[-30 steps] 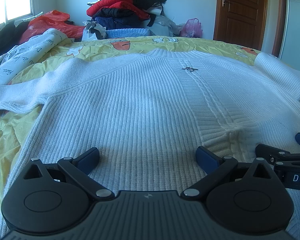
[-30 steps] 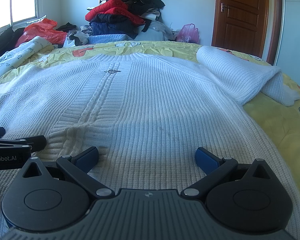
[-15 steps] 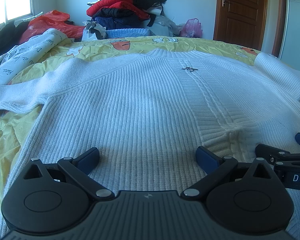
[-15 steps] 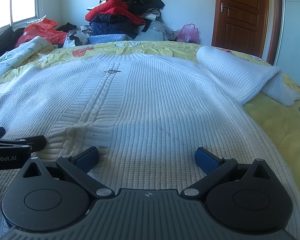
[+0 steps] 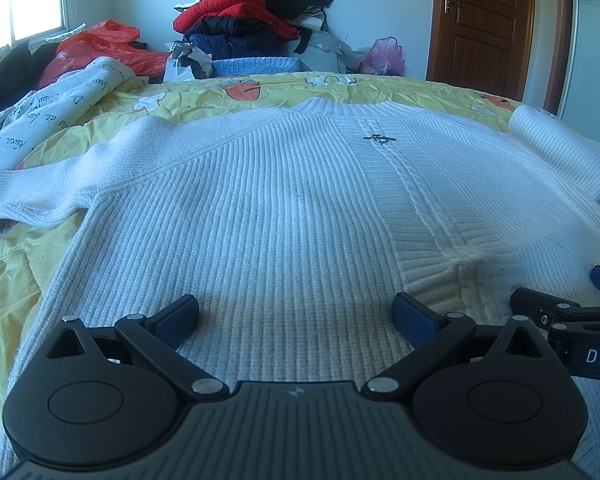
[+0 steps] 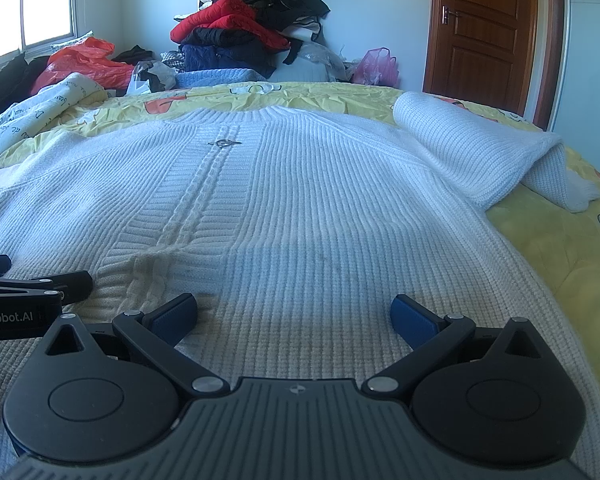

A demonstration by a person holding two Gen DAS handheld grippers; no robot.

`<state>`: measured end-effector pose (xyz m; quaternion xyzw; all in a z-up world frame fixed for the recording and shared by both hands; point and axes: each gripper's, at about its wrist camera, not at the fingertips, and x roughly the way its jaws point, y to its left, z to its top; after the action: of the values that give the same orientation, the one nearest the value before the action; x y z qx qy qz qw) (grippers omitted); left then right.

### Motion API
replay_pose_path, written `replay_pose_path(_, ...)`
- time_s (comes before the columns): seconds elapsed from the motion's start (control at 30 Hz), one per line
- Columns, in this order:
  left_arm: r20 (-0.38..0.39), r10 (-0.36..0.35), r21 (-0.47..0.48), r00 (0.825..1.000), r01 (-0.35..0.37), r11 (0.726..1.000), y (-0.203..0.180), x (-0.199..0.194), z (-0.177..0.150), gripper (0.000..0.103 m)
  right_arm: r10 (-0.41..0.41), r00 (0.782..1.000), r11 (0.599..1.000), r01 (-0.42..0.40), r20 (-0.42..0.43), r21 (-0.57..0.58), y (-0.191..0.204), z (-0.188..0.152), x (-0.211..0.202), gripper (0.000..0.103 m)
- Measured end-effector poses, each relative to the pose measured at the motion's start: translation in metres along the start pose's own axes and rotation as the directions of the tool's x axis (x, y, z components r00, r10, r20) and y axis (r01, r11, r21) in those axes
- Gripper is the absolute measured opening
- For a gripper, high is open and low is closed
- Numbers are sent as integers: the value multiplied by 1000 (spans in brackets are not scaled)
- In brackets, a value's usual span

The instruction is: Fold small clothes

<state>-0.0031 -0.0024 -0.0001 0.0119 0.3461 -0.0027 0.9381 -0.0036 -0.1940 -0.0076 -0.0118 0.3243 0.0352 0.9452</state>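
A white ribbed knit sweater point(image 5: 268, 208) lies flat, front up, on a yellow bedsheet point(image 5: 12, 280), hem toward me and collar far. It also fills the right wrist view point(image 6: 320, 208). Its right sleeve point(image 6: 480, 152) is folded in a heap; its left sleeve point(image 5: 40, 192) stretches out left. My left gripper point(image 5: 296, 314) is open and empty, low over the hem's left half. My right gripper point(image 6: 294, 312) is open and empty over the hem's right half. Each gripper shows at the edge of the other's view.
A pile of red, black and blue clothes point(image 5: 252, 16) stands beyond the bed. A printed white duvet point(image 5: 52, 120) and red plastic bag point(image 5: 96, 46) lie at the far left. A brown door point(image 5: 484, 20) is at the back right.
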Motion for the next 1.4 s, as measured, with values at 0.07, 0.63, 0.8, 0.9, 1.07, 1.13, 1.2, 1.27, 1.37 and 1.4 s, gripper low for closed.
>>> replay_pose_path(0.07, 0, 0, 0, 1000, 0, 1000, 0, 0, 0, 103, 1, 1000, 1000, -1, -1, 0, 0, 0, 0, 102)
replay_pose_path(0.63, 0, -1, 0, 1000, 1, 1000, 0, 0, 0, 103, 37, 952, 791, -214, 303, 574, -251, 57, -43, 103)
replay_pose_path(0.8, 0, 0, 0, 1000, 0, 1000, 0, 0, 0, 103, -118, 969, 602, -102, 215, 792, -359, 63, 2, 88)
replay_pose_path(0.9, 0, -1, 0, 1000, 1, 1000, 0, 0, 0, 103, -164, 976, 541, -33, 144, 841, -388, 58, 34, 84)
replay_pose_path(1.07, 0, -1, 0, 1000, 1, 1000, 0, 0, 0, 103, -139, 977, 526, -64, 160, 848, -397, 53, 68, 81)
replay_pose_path(1.13, 0, -1, -1, 1000, 1, 1000, 0, 0, 0, 103, -120, 978, 535, -81, 170, 841, -397, 59, 76, 79)
replay_pose_path(1.2, 0, -1, 0, 1000, 1, 1000, 0, 0, 0, 103, -118, 977, 566, -81, 178, 820, -394, 63, 80, 75)
replay_pose_path(1.27, 0, -2, 0, 1000, 2, 1000, 0, 0, 0, 103, -124, 976, 595, -73, 181, 800, -393, 70, 86, 68)
replay_pose_path(1.37, 0, -2, -1, 1000, 2, 1000, 0, 0, 0, 103, -139, 982, 610, -16, 126, 792, -395, 74, 89, 16)
replay_pose_path(1.4, 0, -2, 0, 1000, 2, 1000, 0, 0, 0, 103, -142, 981, 614, -17, 131, 789, -394, 73, 89, 17)
